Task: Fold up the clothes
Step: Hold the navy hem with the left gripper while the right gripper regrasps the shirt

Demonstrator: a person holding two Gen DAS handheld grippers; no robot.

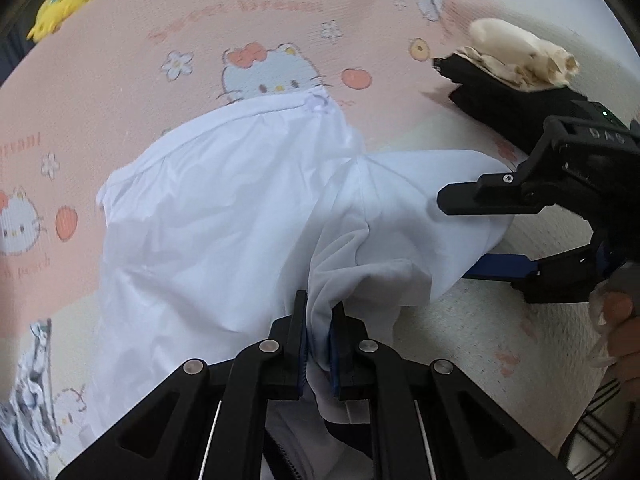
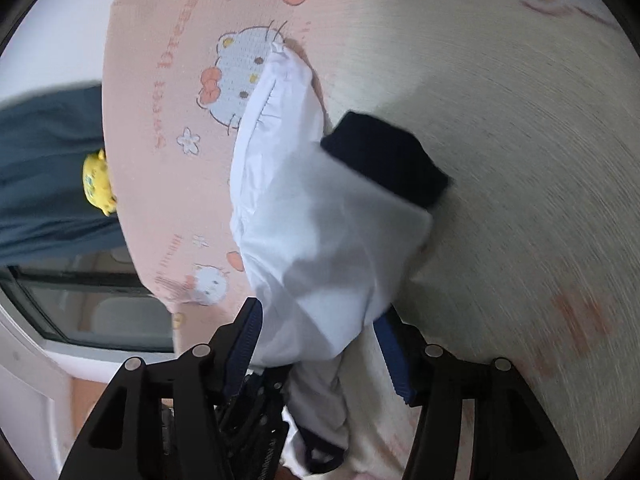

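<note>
A white garment (image 1: 224, 216) is spread rumpled on the pink bedsheet (image 1: 120, 60), folding barely begun. A bunched fold is pinched by the left gripper (image 1: 320, 344). The right gripper (image 2: 320, 344) is held open around the cloth, not clamping it.

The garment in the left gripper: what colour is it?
White garment, clearest in the left wrist view.
</note>
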